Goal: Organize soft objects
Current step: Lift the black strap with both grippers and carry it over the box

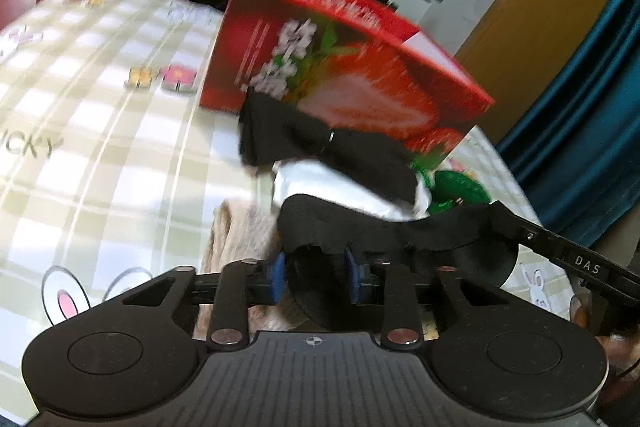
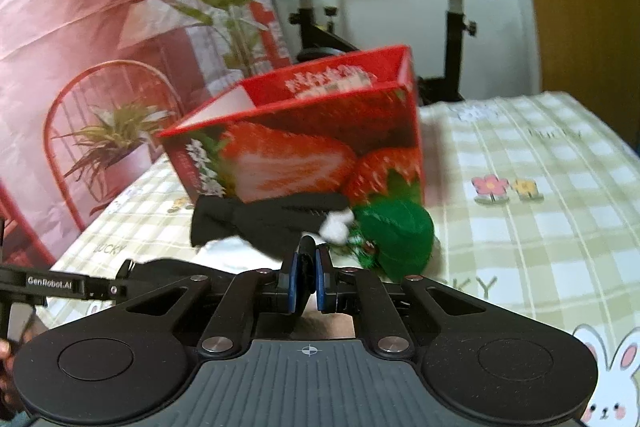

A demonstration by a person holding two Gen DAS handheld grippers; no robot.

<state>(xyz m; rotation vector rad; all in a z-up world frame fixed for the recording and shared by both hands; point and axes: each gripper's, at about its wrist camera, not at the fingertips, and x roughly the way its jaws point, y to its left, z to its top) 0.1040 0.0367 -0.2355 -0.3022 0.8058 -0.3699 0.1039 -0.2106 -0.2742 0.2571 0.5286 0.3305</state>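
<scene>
Both tools, left tool [image 1: 315, 273] and right tool [image 2: 308, 281], pinch one black cloth [image 1: 384, 231]; one red box [image 2: 320, 143] stands beyond, with seemingly another black cloth [image 2: 256, 223] before it.

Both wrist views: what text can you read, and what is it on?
"DAS": right gripper arm.
"GenRobot.AI": left gripper arm.
"LUCKY": checked tablecloth, repeated; part "UCKY" in the left view.
Red strawberry box: white lettering, too blurred to read.
</scene>
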